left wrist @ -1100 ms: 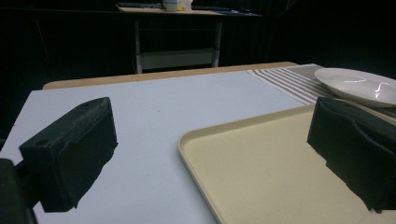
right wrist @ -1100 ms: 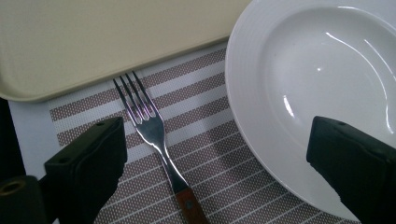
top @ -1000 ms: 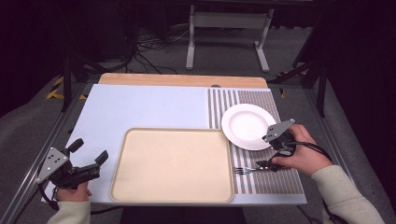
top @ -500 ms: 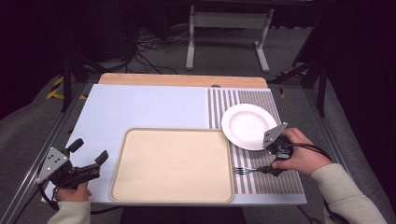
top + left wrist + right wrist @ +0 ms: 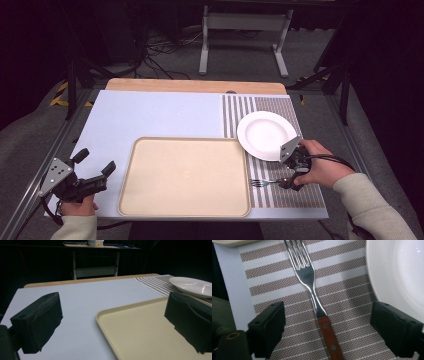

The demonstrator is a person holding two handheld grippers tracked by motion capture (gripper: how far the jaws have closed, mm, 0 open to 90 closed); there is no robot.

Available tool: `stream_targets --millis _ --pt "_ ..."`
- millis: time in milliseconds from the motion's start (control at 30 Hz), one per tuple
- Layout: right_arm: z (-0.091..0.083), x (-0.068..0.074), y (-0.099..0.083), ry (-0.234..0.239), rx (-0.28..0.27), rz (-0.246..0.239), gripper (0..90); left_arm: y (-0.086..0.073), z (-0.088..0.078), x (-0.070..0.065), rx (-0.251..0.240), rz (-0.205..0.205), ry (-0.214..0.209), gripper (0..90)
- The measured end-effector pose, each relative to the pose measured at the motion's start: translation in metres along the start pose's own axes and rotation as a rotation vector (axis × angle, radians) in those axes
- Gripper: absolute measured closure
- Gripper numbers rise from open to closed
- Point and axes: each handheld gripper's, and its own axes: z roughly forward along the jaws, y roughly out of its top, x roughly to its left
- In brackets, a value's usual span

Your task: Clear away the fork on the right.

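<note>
Two grippers at the worktop's (image 5: 150, 115) near edge, one per hand. Left gripper (image 5: 94, 169) sits at the near-left corner, held low over the pale blue surface, jaws spread wide w/ nothing between; left gripper view has one jaw over bare worktop, the other over the tray's near-left part.

Beige tray (image 5: 184, 176), rectangular w/ rounded corners, lies at centre of the near edge; nothing on it.

Striped brown-and-white placemat (image 5: 239, 111) covers the worktop's right side, running far to near, just beside the tray's right rim. White plate (image 5: 266, 135) rests on the mat's middle, close to the tray's far-right corner.

Fork (image 5: 267, 182) lies flat on the mat near the near-right corner, below the plate, tines pointing toward the tray. In right gripper view: steel tines and neck, wooden handle (image 5: 330, 338) w/ two rivets.

Right gripper (image 5: 286, 183) is down over the fork's handle end, jaws released, one each side of the handle, neither touching it. Plate rim sits just beside the one jaw.

Wooden strip (image 5: 195, 86) along the far edge.
</note>
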Motion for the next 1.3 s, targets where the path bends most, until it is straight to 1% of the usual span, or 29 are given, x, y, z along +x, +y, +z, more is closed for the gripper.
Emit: stream_targets --millis 67,100,133,200,233,333,400,433,467,500,533,567,633,733,767,867,900,933,967,1033,1067,1133,1233,1300 --pt "0.002 -0.001 -0.001 0.003 0.014 -0.014 18.6 0.000 0.000 0.000 0.001 -0.003 0.002 1.9" --pt "0.003 -0.001 -0.001 0.002 0.031 -0.028 22.5 0.000 0.000 0.001 0.002 -0.001 0.001 1.9" --pt "0.004 -0.002 -0.001 0.009 0.041 -0.034 26.6 0.000 0.000 0.001 0.002 -0.001 0.001 1.9" --pt "0.006 -0.003 -0.003 0.033 0.041 -0.048 32.4 0.000 0.000 0.000 0.001 -0.003 0.001 1.9" --pt "0.006 -0.003 -0.003 0.033 0.041 -0.048 32.4 0.000 0.000 0.000 0.001 -0.003 0.001 1.9" --pt "0.009 -0.003 -0.004 0.032 0.068 -0.080 41.4 0.000 0.000 0.000 0.000 -0.002 0.000 1.9" --pt "0.009 -0.004 -0.003 0.034 0.090 -0.103 44.7 0.000 0.000 0.001 0.001 0.000 0.000 1.9" --pt "0.009 -0.004 -0.002 0.038 0.103 -0.121 47.2 0.000 0.000 0.000 0.001 -0.003 0.001 1.9" --pt "0.008 -0.004 -0.002 0.040 0.114 -0.128 48.7 0.000 0.000 0.000 0.002 -0.003 0.000 1.9" --pt "0.009 -0.005 -0.002 0.044 0.124 -0.148 49.8 0.000 0.000 0.000 0.002 -0.002 0.000 1.9" --pt "0.009 -0.005 -0.002 0.045 0.138 -0.149 51.1 0.000 0.000 0.000 0.000 0.002 -0.001 1.9" --pt "0.009 -0.005 -0.002 0.045 0.138 -0.149 51.1 0.000 0.000 0.000 0.000 0.002 -0.001 1.9" --pt "0.009 -0.006 -0.001 0.049 0.159 -0.174 55.5 0.000 0.001 0.000 0.006 0.002 -0.003 2.0" --pt "0.011 -0.005 -0.001 0.058 0.183 -0.176 61.3 0.000 0.001 0.000 0.006 0.000 -0.004 2.0" --pt "0.012 -0.005 0.000 0.063 0.195 -0.185 63.3 0.000 0.001 0.000 0.006 0.003 -0.005 2.0" --pt "0.015 -0.005 0.002 0.070 0.211 -0.194 65.5 -0.001 0.001 0.000 0.005 -0.005 -0.004 2.0" --pt "0.016 -0.004 0.002 0.071 0.208 -0.190 66.7 0.000 0.001 0.000 0.007 -0.004 -0.004 2.0" --pt "0.017 -0.004 0.003 0.076 0.219 -0.195 68.4 0.000 0.001 0.000 0.011 0.003 -0.006 2.2" --pt "0.018 -0.005 0.004 0.074 0.226 -0.211 70.3 0.000 0.001 0.000 0.009 0.000 -0.006 2.3" --pt "0.019 -0.005 0.006 0.070 0.250 -0.230 74.1 0.000 0.001 0.000 0.010 -0.005 -0.007 2.4" --pt "0.019 -0.005 0.006 0.065 0.247 -0.240 75.1 0.000 0.001 0.000 0.009 -0.005 -0.006 2.4" --pt "0.021 -0.005 0.007 0.072 0.255 -0.265 75.7 0.000 0.000 0.001 0.009 -0.005 -0.006 2.4" --pt "0.023 -0.005 0.008 0.070 0.264 -0.286 76.5 0.000 0.001 0.001 0.007 -0.006 -0.007 2.4" --pt "0.024 -0.004 0.007 0.067 0.259 -0.285 76.7 0.000 0.001 0.001 0.010 -0.004 -0.007 2.5"
